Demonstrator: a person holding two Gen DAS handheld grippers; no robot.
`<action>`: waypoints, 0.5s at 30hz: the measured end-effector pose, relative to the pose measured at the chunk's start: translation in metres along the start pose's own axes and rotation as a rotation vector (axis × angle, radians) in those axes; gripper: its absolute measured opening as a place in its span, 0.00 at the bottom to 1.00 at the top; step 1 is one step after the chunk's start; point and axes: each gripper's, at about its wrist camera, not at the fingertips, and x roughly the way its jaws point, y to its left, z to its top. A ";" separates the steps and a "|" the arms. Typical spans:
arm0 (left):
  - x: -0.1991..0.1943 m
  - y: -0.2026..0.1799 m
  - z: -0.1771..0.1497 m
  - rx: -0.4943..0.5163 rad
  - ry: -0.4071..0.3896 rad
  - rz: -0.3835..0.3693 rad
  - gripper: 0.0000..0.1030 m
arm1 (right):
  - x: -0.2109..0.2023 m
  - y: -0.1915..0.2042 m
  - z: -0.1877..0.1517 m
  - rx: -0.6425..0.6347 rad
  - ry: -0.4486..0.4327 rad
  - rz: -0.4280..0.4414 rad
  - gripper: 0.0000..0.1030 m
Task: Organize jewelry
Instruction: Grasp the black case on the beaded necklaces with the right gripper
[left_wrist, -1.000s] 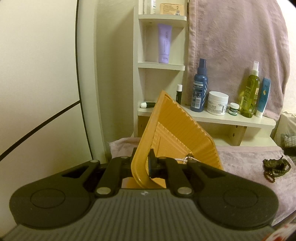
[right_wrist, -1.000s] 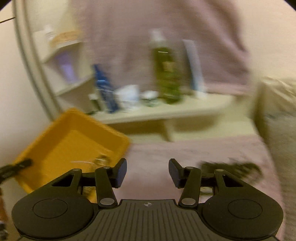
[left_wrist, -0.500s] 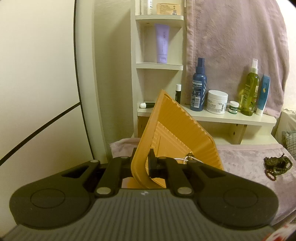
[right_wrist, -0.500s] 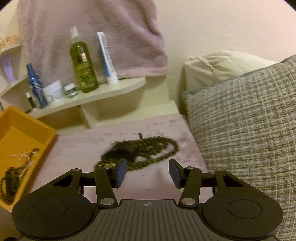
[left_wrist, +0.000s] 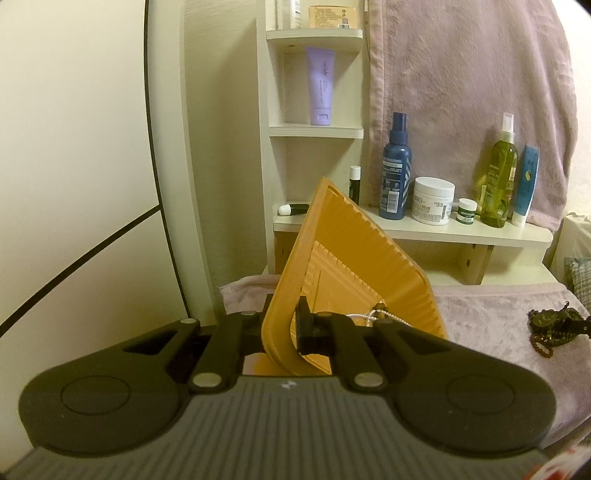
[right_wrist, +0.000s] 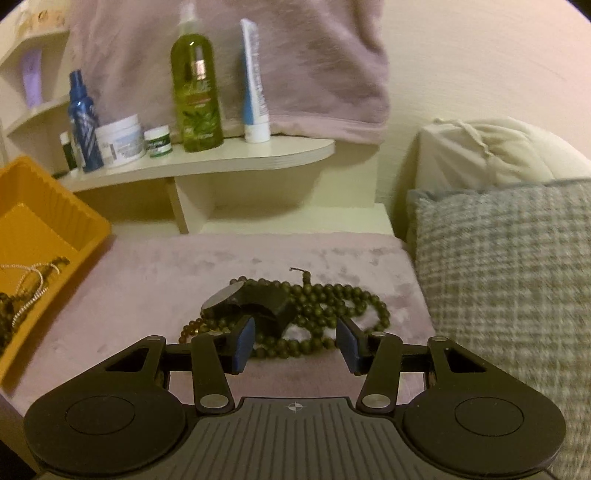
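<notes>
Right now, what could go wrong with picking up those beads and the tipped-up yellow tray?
The green bead strand lies looped around a dark watch, so the open right gripper might lift both in a tangle or drop one. The left gripper pinches only the rim of the tilted yellow tray; the jewelry inside could slide out, or the tray could slip.

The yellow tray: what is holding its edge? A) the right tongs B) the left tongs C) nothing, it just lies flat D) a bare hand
B: in the left wrist view the left tongs are pinched shut on the wall of the yellow tray, which stands tilted, while the right tongs hang open above the green bead necklace.
</notes>
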 end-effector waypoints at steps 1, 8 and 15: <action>0.000 0.000 0.000 0.000 0.001 0.000 0.07 | 0.003 0.001 0.001 -0.011 0.004 0.003 0.47; 0.001 -0.001 0.001 0.004 0.003 0.002 0.07 | 0.021 0.008 0.007 -0.083 0.033 0.010 0.30; 0.002 -0.001 0.001 0.005 0.004 0.002 0.07 | 0.022 0.013 0.009 -0.101 0.032 0.000 0.12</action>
